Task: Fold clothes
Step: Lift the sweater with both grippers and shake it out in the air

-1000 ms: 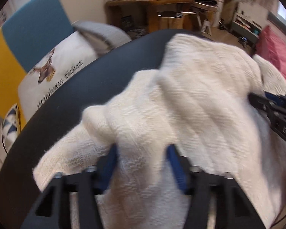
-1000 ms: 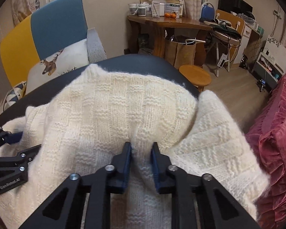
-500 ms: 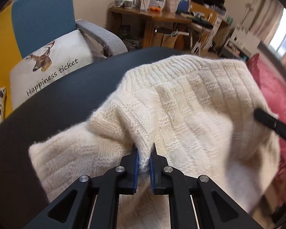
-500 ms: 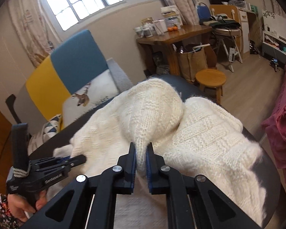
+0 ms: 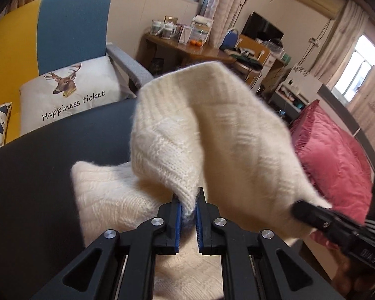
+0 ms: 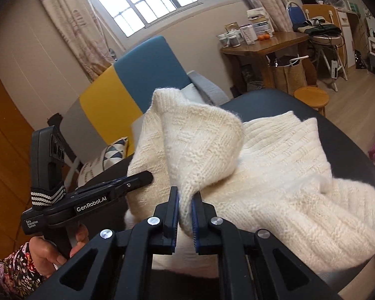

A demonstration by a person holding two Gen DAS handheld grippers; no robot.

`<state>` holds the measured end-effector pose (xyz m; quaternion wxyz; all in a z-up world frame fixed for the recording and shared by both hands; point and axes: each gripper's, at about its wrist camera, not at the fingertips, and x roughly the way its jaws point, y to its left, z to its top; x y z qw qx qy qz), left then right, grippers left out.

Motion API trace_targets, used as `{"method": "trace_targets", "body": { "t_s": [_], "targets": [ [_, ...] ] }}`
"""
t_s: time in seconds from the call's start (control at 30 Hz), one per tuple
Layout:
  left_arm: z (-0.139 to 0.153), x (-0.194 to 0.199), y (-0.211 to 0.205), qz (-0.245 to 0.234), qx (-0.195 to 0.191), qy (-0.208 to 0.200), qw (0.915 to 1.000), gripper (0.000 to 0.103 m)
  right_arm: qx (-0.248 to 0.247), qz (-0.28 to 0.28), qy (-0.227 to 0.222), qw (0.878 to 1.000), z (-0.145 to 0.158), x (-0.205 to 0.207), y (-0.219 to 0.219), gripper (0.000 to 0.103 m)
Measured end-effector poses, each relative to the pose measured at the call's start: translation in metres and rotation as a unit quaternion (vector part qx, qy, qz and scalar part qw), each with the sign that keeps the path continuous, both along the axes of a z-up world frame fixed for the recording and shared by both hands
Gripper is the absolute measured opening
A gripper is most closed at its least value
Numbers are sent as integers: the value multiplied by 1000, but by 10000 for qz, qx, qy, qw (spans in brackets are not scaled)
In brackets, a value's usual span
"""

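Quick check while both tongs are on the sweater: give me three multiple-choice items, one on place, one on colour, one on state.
1. The cream knit sweater lies on: A a dark round table; B the wooden stool; C the red bedding.
2. The pads on the tong fingers are: A red; B blue; C yellow.
3. The left tongs are: A open above the table; B shut on nothing; C shut on a raised fold of sweater.

A: the knit spreads over the dark tabletop.
B: blue strips line the fingers.
C: fabric is pinched between the fingers and lifted.
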<state>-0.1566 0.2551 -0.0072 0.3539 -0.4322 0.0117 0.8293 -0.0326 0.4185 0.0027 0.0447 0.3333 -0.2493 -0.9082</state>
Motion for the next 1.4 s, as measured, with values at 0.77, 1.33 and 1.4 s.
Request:
{"method": "trace_targets", "body": {
  "t_s": [0.77, 1.33, 1.4],
  "targets": [
    [200, 34, -94, -22, 1030, 1314, 9860, 9, -609, 550, 1921, 9779, 198, 28, -55, 8],
    [290, 81, -122, -758, 1843, 1669, 9656, 9, -717, 1065, 2945, 9470, 285, 88, -107, 8],
    [293, 90, -119, -863, 1896, 1700, 9632, 9, -656, 1074, 3000, 9456, 290, 97, -113, 8]
  ]
}}
